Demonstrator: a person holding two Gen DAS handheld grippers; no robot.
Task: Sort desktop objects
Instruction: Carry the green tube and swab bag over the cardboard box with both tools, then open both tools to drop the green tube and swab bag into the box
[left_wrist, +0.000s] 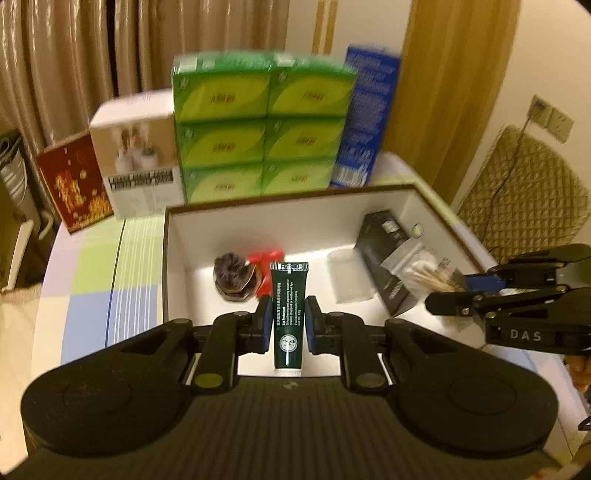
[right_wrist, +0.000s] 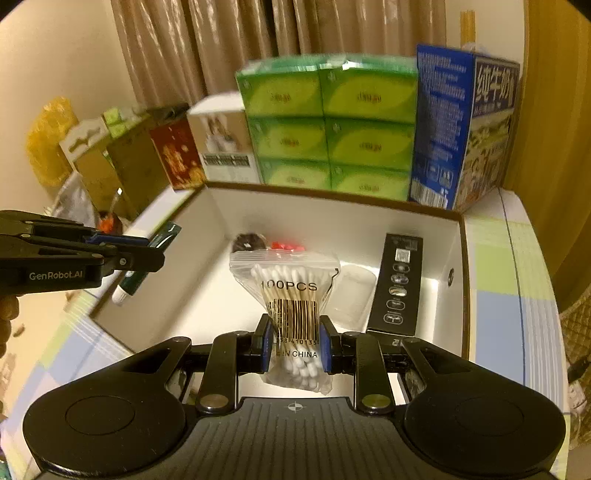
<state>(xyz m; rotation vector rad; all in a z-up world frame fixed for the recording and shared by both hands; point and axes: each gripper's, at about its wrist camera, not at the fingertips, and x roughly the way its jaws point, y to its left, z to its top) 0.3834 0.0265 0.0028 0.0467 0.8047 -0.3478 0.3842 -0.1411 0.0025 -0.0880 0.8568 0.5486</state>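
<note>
We hold tube (left_wrist: 287, 314) in left gripper (left_wrist: 287, 325), fingers clamped | right gripper (right_wrist: 294, 343) clamped on swab bag (right_wrist: 291, 295) | we should lower both well inside box (right_wrist: 448, 236) before releasing.

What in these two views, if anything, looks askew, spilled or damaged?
Nothing is spilled or damaged. The black carton in the white box leans against its wall rather than lying flat. The left gripper holds a green tube; the right gripper holds a swab bag.
</note>
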